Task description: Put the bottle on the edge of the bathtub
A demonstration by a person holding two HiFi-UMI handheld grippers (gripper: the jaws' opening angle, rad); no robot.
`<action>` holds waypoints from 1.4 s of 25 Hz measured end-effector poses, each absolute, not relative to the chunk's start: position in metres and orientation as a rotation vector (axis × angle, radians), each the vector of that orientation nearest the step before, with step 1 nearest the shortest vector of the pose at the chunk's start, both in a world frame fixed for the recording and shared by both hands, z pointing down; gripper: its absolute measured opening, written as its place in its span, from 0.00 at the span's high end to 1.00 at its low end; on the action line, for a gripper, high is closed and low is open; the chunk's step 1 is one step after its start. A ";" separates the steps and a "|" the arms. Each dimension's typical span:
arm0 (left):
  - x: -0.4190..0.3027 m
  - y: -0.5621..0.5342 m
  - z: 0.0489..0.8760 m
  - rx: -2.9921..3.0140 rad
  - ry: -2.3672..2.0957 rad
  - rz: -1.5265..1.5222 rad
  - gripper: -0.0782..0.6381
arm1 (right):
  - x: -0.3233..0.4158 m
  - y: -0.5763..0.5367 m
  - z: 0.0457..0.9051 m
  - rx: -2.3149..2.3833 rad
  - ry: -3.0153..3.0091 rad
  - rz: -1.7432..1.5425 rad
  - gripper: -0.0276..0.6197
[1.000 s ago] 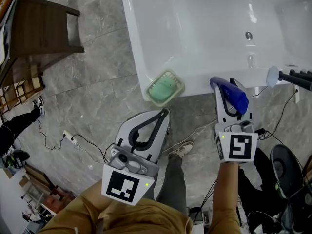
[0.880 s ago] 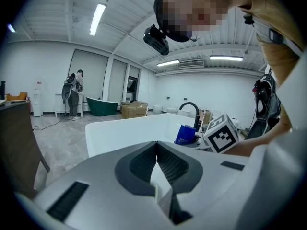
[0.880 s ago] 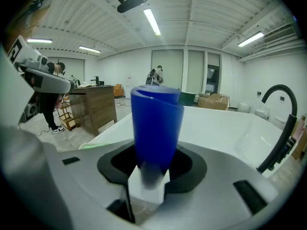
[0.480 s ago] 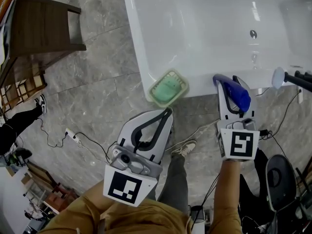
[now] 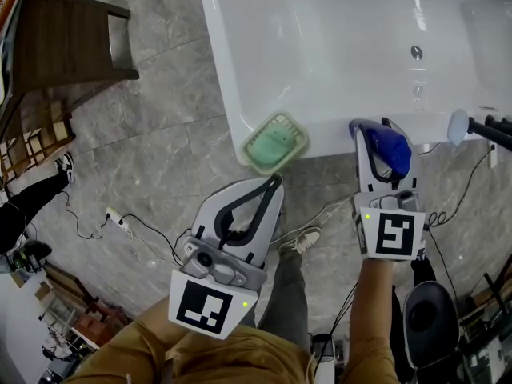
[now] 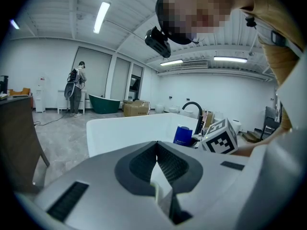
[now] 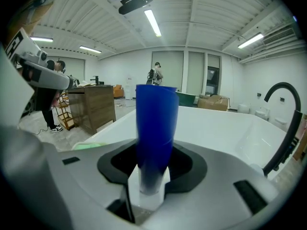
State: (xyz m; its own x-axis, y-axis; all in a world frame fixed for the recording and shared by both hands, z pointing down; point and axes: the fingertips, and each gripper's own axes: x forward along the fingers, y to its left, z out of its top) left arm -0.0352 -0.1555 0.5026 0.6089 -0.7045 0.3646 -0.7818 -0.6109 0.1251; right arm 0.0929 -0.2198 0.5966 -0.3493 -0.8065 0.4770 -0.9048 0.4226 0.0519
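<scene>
Bottle (image 5: 388, 154) held by fingers of right gripper (image 5: 372, 128) at bathtub (image 5: 328, 130) rim (left gripper (image 5: 277, 181) fingers closed, empty).

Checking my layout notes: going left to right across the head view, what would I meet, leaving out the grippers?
dark wooden cabinet → white power strip → green rectangular soap dish → blue bottle → black faucet

floor: grey tiles (image 5: 160, 94) | bathtub (image 5: 220, 62) | on rim: green soap dish (image 5: 275, 143)
</scene>
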 end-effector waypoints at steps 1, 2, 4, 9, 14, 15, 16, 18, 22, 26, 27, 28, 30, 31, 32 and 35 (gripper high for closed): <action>-0.036 -0.156 0.502 2.564 -1.214 0.406 0.88 | 0.092 -0.220 0.597 1.455 -2.249 0.304 0.71; -0.036 -0.156 0.502 2.563 -1.214 0.405 0.88 | 0.092 -0.220 0.597 1.455 -2.248 0.301 0.71; -0.037 -0.156 0.502 2.563 -1.215 0.405 0.88 | 0.092 -0.220 0.596 1.458 -2.247 0.300 0.71; -0.036 -0.156 0.503 2.557 -1.217 0.401 0.88 | 0.094 -0.219 0.598 1.466 -2.235 0.320 0.71; -0.039 -0.154 0.506 2.552 -1.221 0.400 0.88 | 0.092 -0.213 0.599 1.459 -2.226 0.339 0.71; -0.039 -0.154 0.505 2.552 -1.221 0.400 0.88 | 0.092 -0.212 0.599 1.461 -2.225 0.350 0.71; -0.039 -0.154 0.505 2.553 -1.220 0.400 0.88 | 0.092 -0.211 0.598 1.464 -2.224 0.364 0.71; -0.040 -0.154 0.505 2.554 -1.216 0.403 0.88 | 0.091 -0.211 0.598 1.467 -2.220 0.380 0.71; -0.040 -0.151 0.504 2.553 -1.211 0.403 0.88 | 0.086 -0.214 0.597 1.457 -2.209 0.356 0.71; -0.039 -0.149 0.504 2.560 -1.207 0.400 0.88 | 0.086 -0.212 0.603 1.463 -2.196 0.369 0.71; -0.040 -0.149 0.503 2.562 -1.208 0.399 0.88 | 0.086 -0.212 0.606 1.460 -2.191 0.387 0.71; -0.041 -0.148 0.502 2.562 -1.209 0.397 0.88 | 0.086 -0.211 0.608 1.460 -2.190 0.403 0.71; -0.042 -0.146 0.503 2.559 -1.210 0.401 0.88 | 0.086 -0.212 0.608 1.465 -2.195 0.423 0.71; -0.043 -0.145 0.503 2.557 -1.210 0.405 0.88 | 0.086 -0.212 0.608 1.465 -2.199 0.425 0.71; -0.043 -0.144 0.504 2.557 -1.210 0.408 0.88 | 0.085 -0.212 0.608 1.463 -2.203 0.425 0.70; -0.043 -0.143 0.503 2.556 -1.213 0.407 0.88 | 0.085 -0.212 0.605 1.459 -2.212 0.419 0.67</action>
State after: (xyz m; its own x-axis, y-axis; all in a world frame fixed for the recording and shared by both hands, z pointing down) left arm -0.0430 -0.1431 0.5030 0.6071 -0.7041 0.3684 -0.7838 -0.6070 0.1315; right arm 0.0846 -0.2118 0.6055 -0.3356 -0.7812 0.5264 -0.9196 0.3927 -0.0035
